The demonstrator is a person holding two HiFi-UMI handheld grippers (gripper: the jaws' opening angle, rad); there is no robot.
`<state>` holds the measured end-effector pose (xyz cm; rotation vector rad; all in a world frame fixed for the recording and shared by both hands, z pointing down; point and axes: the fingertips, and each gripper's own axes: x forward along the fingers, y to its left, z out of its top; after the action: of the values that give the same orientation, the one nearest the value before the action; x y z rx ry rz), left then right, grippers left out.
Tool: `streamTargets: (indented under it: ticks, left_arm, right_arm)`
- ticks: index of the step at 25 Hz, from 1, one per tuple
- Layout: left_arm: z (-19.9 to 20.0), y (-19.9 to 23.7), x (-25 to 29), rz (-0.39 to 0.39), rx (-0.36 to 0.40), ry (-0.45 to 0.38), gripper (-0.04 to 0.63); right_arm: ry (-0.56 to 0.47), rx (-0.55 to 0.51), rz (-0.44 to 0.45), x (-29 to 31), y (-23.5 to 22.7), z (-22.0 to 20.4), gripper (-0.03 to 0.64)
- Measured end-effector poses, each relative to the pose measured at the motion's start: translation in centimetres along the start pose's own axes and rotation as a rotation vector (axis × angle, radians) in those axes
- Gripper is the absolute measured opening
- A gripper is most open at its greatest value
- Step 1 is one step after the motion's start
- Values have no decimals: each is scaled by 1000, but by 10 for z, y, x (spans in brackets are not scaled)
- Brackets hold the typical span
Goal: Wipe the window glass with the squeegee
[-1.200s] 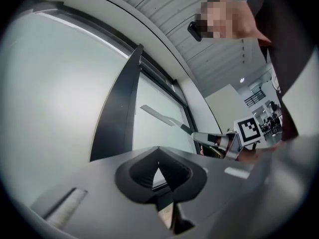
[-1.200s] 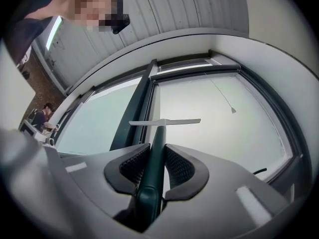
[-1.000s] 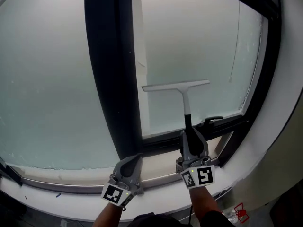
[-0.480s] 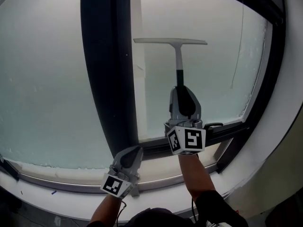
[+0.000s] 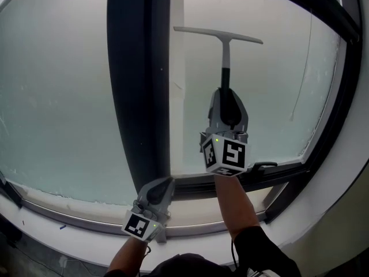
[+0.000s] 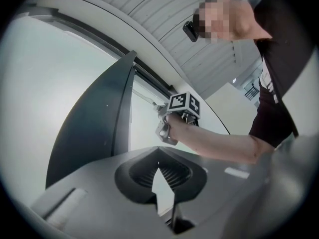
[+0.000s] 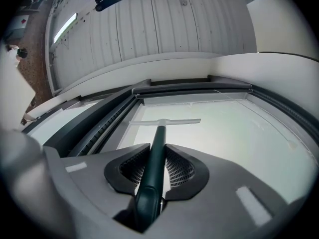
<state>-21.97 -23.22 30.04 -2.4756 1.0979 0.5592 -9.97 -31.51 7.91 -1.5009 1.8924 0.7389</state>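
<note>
The window glass [image 5: 271, 91] fills nearly everything ahead of me, pale and frosted, and a broad dark frame post [image 5: 135, 85] splits it into two panes. Below runs the white sill [image 5: 69, 227].

My right gripper [image 5: 226, 92] is raised against the right pane, its jaws clamped on the dark handle of the squeegee [image 5: 225, 59]. In the right gripper view the squeegee [image 7: 158, 133] handle lies squarely between the two ribbed pads and runs straight out past the tips. Its long axis points away from me, up the glass. The pale blade sits crosswise at the far end, high on the pane and just right of the post, and in the head view it dips slightly toward the right.

My left gripper [image 5: 164, 182] hangs low by the sill at the foot of the post, its jaws closed together on nothing.

The cube [image 5: 226, 153] on my right gripper carries only black-and-white square markers. A small dark latch [image 5: 262, 166] sits on the bottom frame just beside it.
</note>
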Motion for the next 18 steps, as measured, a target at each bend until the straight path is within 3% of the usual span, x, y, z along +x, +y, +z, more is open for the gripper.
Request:
streamTargets:
  ticks: [18]
  left_arm:
    - [-10,-3,8,-1,-14,24,-2]
  right_arm:
    - [37,-42,-7,-11,6,-14,95]
